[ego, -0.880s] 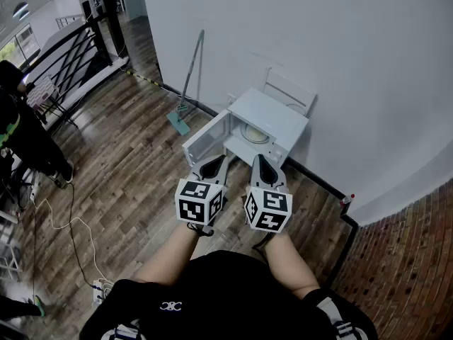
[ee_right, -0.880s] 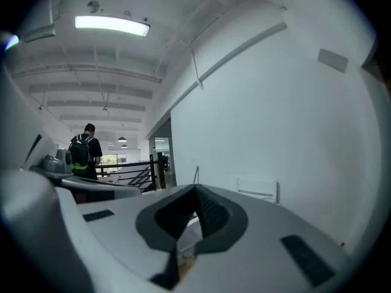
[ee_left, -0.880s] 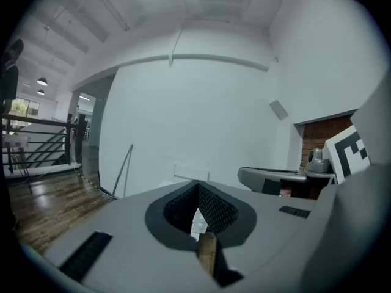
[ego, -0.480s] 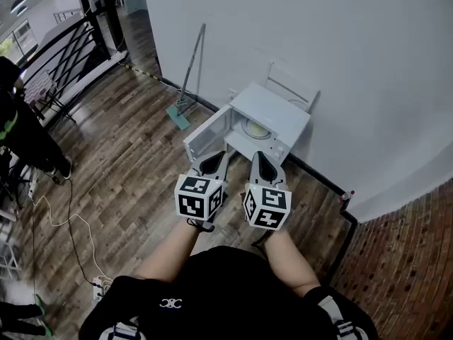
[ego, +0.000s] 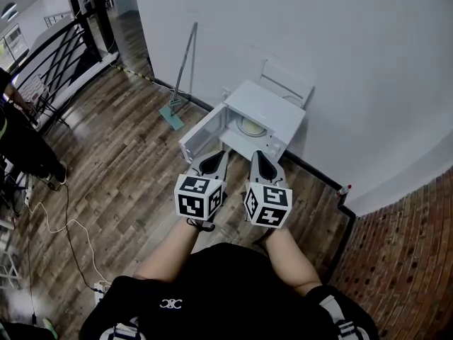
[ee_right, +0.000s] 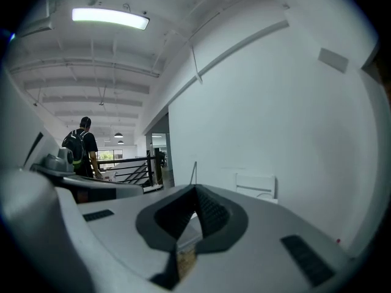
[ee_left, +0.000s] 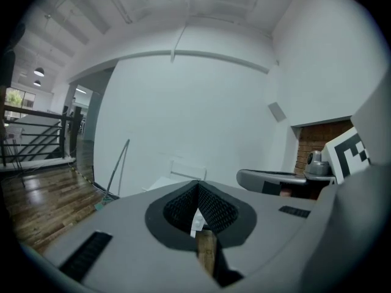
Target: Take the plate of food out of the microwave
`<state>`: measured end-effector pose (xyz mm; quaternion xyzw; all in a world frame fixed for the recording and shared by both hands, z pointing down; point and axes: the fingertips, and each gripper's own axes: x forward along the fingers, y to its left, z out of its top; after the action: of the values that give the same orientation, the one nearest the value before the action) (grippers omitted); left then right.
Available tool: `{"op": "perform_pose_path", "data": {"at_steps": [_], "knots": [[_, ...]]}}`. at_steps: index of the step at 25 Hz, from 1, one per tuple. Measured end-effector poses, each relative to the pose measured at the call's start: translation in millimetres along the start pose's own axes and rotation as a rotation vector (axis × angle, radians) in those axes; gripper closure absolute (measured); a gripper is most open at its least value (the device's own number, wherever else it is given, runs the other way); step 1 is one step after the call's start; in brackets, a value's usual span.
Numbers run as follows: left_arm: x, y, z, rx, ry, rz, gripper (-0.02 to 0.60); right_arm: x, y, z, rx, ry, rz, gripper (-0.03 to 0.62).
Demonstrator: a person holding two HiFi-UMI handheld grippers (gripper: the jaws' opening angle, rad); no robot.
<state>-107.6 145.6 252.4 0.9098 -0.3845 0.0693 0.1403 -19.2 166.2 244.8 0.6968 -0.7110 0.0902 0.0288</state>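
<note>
At the far left of my head view a person (ego: 23, 144) in dark clothes stands by a black railing (ego: 60, 44), and a thin cable (ego: 67, 225) trails over the wooden floor (ego: 127, 161). Further right a mop (ego: 181, 83) leans against the white wall (ego: 340, 55), its head down on the boards.

Next comes the microwave (ego: 272, 108), a white box set close to that wall. Its door (ego: 199, 140) hangs swung open toward my left, so I can look straight into the cavity. The plate of food (ego: 249, 127) sits inside on the microwave's floor, pale and round; what is on it I cannot make out from here.

I hold both tools side by side, well short of the microwave and apart from the door. The left gripper (ego: 216, 159) points at the open door's edge. In its own view the jaws are clenched, the ribbed pads meeting tip to tip with nothing caught in them. The right gripper (ego: 259, 157) sits just beside it, aimed at the microwave's front. Its jaws are also pressed together at the tip and grasp nothing. Neither one touches the plate.

Behind the microwave a white chair (ego: 287, 83) stands against the wall. Further right a small thing with a red top (ego: 345, 189) stands at the wall's foot, too small for me to name. At the right edge is brick (ego: 410, 261).
</note>
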Motion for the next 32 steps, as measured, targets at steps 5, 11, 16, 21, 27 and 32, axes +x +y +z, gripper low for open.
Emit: {"op": "perform_pose_path", "data": {"at_steps": [5, 11, 16, 21, 27, 32], "knots": [[-7.6, 5.8, -5.0, -0.008, 0.003, -0.010, 0.591, -2.0, 8.4, -7.0, 0.001, 0.008, -0.015, 0.583], [-21.7, 13.1, -21.9, -0.032, 0.021, -0.030, 0.591, -7.7, 20.0, -26.4, 0.009, 0.039, -0.039, 0.582], [-23.2, 24.6, -34.8, -0.051, 0.031, -0.025, 0.591, -5.4, 20.9, -30.4, 0.005, 0.022, -0.052, 0.582], [-4.7, 29.0, -42.6, -0.059, 0.047, -0.026, 0.591, 4.2, 7.8, -39.2, 0.026, 0.017, -0.057, 0.583], [49.4, 33.1, -26.2, -0.032, 0.045, -0.023, 0.591, 50.7, -27.0, -39.6, 0.046, 0.020, -0.044, 0.583], [93.0, 33.8, -22.8, -0.029, 0.062, -0.016, 0.591, 79.4, -60.7, -30.9, 0.048, 0.005, -0.041, 0.583]]}}
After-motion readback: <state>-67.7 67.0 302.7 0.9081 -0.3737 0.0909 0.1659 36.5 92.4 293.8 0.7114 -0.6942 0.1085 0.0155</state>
